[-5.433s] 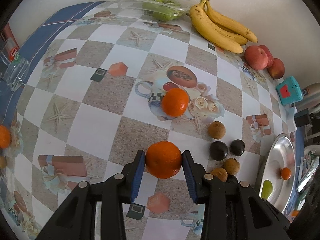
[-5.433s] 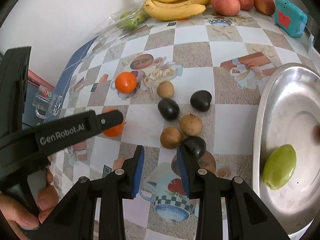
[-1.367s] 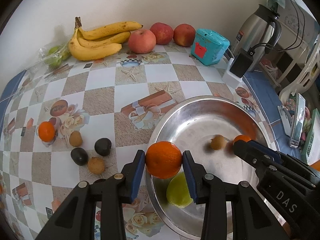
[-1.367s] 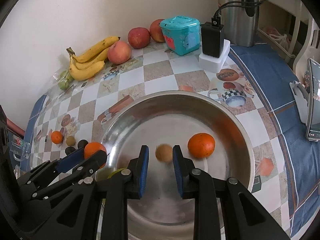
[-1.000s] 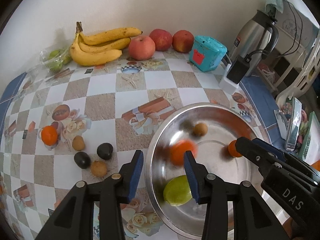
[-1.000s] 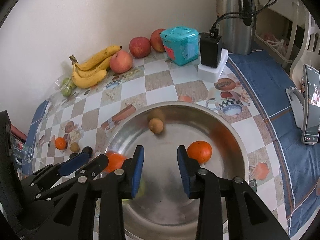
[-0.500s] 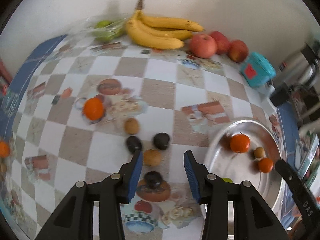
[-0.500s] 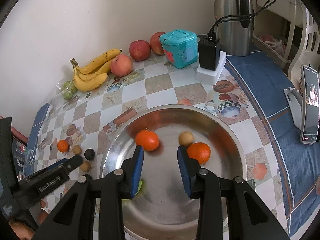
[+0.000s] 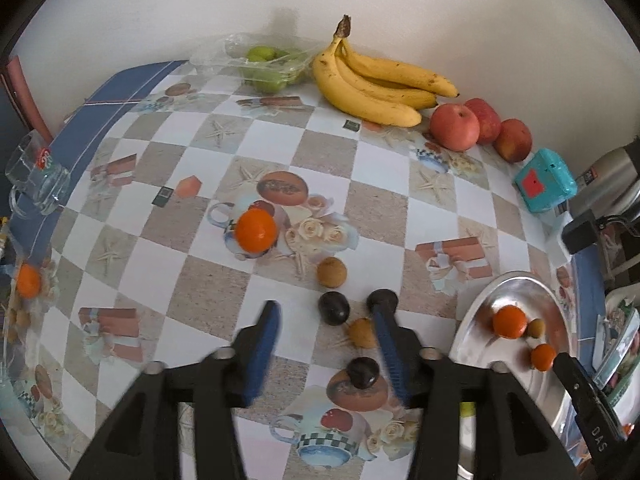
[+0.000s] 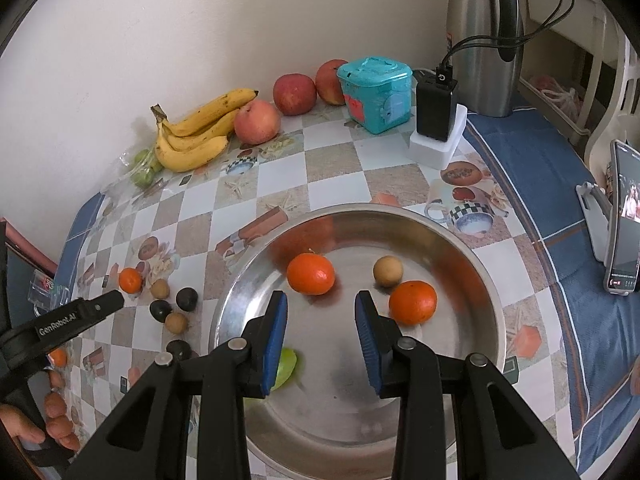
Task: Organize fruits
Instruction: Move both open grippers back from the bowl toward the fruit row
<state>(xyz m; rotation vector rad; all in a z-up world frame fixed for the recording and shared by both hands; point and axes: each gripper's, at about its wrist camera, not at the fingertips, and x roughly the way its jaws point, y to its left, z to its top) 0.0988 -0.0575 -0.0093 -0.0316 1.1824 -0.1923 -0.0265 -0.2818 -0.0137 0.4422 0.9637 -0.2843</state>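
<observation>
My left gripper [image 9: 326, 338] is open and empty above a cluster of small brown and black fruits [image 9: 333, 307] on the checked tablecloth. An orange [image 9: 256, 230] lies farther ahead. My right gripper [image 10: 321, 334] is open and empty over the steel bowl [image 10: 486, 320]. The bowl holds two oranges [image 10: 310, 273], a small brown fruit [image 10: 387, 271] and a green fruit [image 10: 285, 364] partly hidden by my left finger. The bowl also shows in the left wrist view [image 9: 472, 316].
Bananas [image 9: 376, 84], apples [image 9: 454, 127], a bag of green fruit [image 9: 268, 66] and a teal box [image 9: 545, 181] line the wall. A glass mug [image 9: 34, 178] and another orange [image 9: 28, 284] sit at the left. A kettle [image 10: 484, 36], charger [image 10: 436, 114] and phone [image 10: 622, 220] stand right.
My left gripper let its orange drop into the bowl, then swung left over the loose fruits on the cloth. The orange and the brown fruit rolled and settled. The right gripper stayed over the bowl.
</observation>
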